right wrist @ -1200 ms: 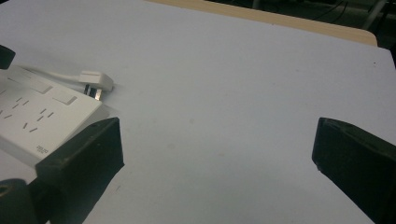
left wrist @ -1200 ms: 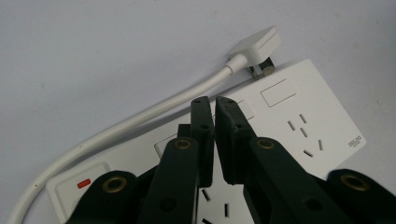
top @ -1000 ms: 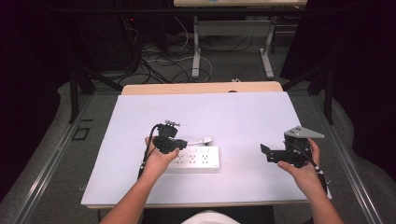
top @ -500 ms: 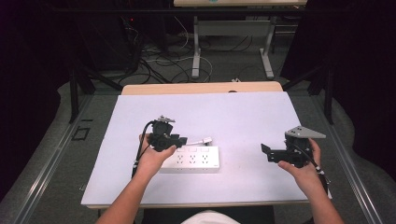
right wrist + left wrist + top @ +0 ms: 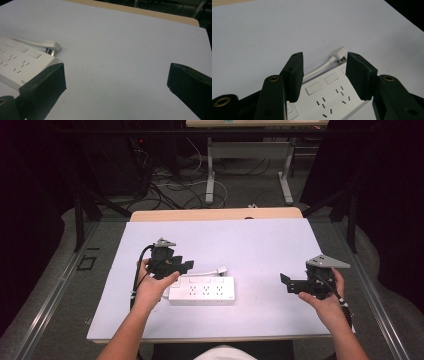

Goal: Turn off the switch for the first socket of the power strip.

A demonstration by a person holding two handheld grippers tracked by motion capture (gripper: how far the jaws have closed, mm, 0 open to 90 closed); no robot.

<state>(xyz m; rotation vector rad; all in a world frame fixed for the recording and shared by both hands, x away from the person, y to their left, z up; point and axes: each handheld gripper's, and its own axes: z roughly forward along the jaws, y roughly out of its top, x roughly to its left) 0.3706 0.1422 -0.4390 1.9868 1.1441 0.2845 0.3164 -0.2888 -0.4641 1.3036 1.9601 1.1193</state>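
The near left end of the power strip is cut off behind the left hand in the high view; its short cord and plug lie just behind it on the white counter. The left gripper hovers tilted above the strip's left part, fingers released, having just been opening, nothing between them. The right gripper is held level, well right of the strip, fingers wide and empty.

No legible text, small grey marking on the power strip edge too blurred to read
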